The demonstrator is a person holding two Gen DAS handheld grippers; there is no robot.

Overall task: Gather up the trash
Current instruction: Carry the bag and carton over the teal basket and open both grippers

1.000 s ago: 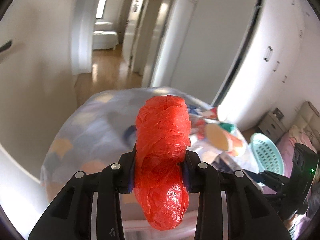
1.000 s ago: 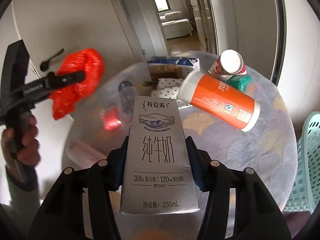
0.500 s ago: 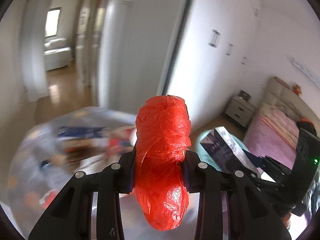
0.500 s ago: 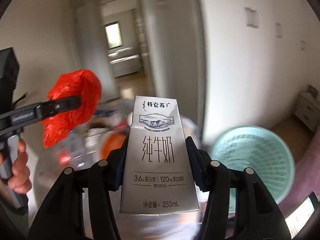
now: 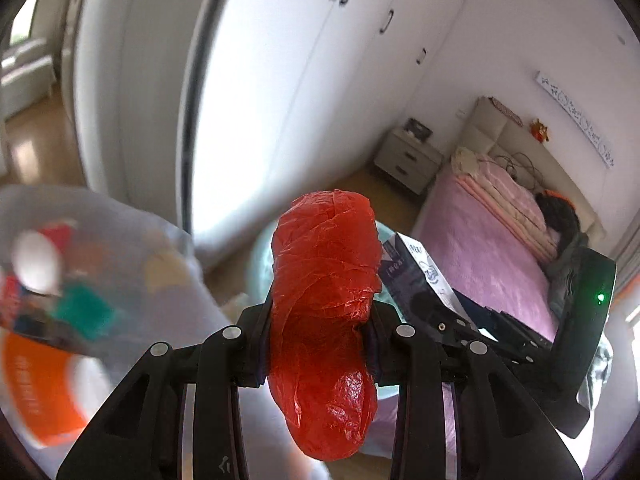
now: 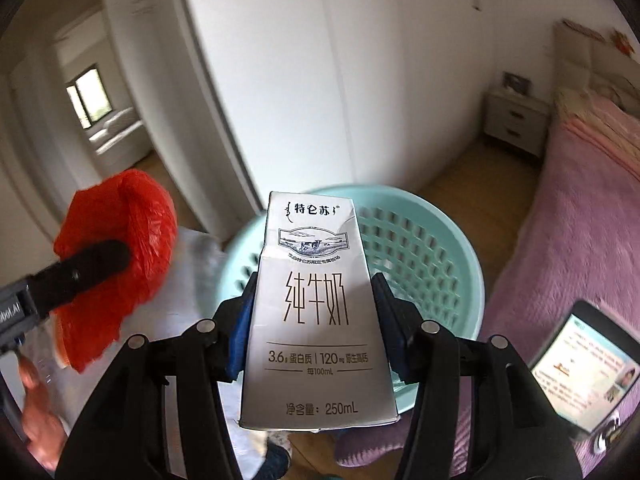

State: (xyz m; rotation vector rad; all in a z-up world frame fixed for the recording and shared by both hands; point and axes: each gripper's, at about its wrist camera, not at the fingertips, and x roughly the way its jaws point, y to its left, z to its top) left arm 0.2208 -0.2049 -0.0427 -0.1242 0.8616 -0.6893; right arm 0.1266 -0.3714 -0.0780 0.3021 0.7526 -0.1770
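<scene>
The red plastic bag [image 5: 324, 304] is likely light, soft and crushable, so a squeeze across its bunched middle suits it; the left gripper [image 5: 318, 344] is clamped there. The milk carton [image 6: 316, 320] looks stiff-walled but dentable, probably empty and light; the right gripper [image 6: 312, 320] is closed on its two side walls at mid-height. The carton is silver-grey with dark print, held upright in front of the pale-green basket [image 6: 432, 236], the bag just left of the basket's rim.
</scene>
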